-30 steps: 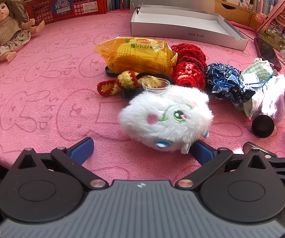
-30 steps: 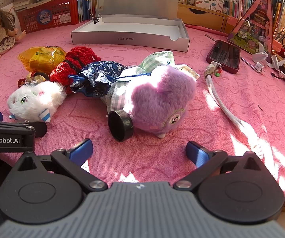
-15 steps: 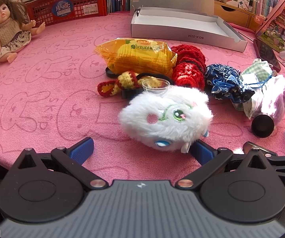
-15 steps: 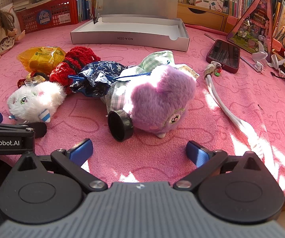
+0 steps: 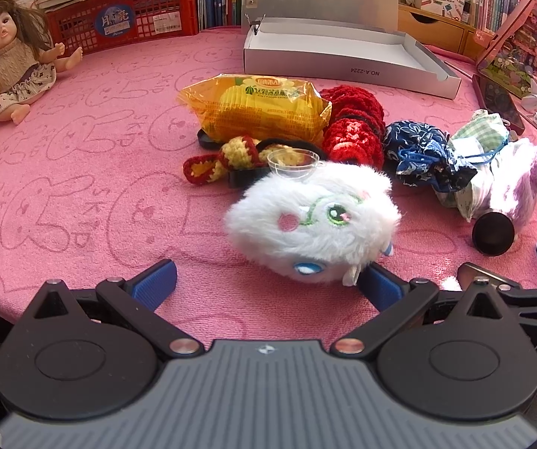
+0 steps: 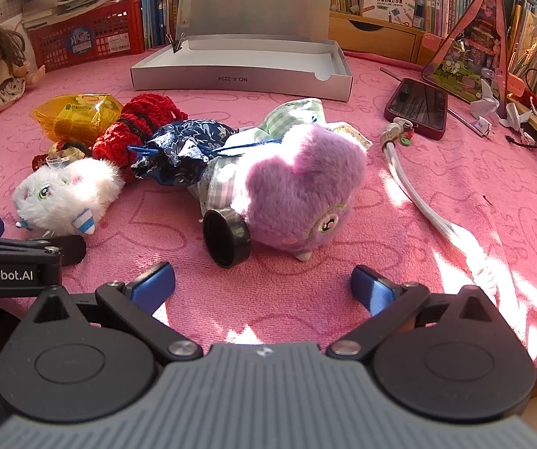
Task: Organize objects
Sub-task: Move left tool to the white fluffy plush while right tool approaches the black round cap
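A heap of objects lies on the pink cloth: a white plush toy (image 5: pixel 313 220), a yellow snack bag (image 5: pixel 257 108), red knitwear (image 5: pixel 354 127), a blue patterned pouch (image 5: pixel 421 153), a purple plush toy (image 6: pixel 302 183) and a black cap (image 6: pixel 227 237). An open grey box (image 6: pixel 242 71) sits behind them. My left gripper (image 5: pixel 268 284) is open just in front of the white plush, its right fingertip touching the fur. In front of the purple plush my right gripper (image 6: pixel 264 284) is open and holds nothing.
A doll (image 5: pixel 10 63) sits at the far left beside a red crate (image 5: pixel 126 22). A phone (image 6: pixel 418 106), a clear tube (image 6: pixel 421 194) and a pink triangular case (image 6: pixel 474 48) lie to the right. Bookshelves line the back.
Both cameras have crept very slightly back; the objects and the open fingers stay as they were.
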{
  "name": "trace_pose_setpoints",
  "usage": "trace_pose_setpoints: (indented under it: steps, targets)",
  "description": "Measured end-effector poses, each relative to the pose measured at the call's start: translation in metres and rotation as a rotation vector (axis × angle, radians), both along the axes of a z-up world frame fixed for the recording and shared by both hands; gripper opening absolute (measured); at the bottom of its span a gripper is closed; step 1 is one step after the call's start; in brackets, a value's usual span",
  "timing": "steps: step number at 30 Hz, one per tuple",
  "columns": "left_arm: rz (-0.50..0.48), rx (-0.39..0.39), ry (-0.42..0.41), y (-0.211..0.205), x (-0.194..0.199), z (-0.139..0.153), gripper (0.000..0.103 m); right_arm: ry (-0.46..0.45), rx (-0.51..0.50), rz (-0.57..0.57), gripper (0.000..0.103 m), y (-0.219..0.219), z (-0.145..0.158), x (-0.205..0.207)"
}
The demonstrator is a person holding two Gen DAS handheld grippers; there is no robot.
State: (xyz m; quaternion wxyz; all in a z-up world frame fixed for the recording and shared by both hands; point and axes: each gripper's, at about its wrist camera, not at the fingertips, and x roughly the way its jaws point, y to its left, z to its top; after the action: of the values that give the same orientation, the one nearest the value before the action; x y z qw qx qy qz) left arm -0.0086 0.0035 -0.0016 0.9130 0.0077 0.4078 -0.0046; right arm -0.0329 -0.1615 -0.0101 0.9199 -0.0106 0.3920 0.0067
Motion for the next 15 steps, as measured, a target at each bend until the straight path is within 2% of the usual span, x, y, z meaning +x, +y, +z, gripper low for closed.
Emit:
trace_pose_setpoints:
  steps: [5, 9, 15]
  targets:
    - [-0.025, -0.001, -0.028, 0.0025, -0.0044, -0.0014, 0.103, -0.01, 0.004, -0.018, 0.103, 0.0007, -0.0005, -0.0018]
    - [-0.038, -0.005, -0.018, 0.0042, -0.0035, -0.0003, 0.103, -0.014, 0.001, -0.02, 0.102, 0.0014, 0.0007, -0.0026]
    - [-0.045, -0.034, -0.021, 0.0079, -0.0048, 0.0025, 0.103, -0.037, -0.016, -0.013, 0.093, 0.0053, 0.0048, -0.0062]
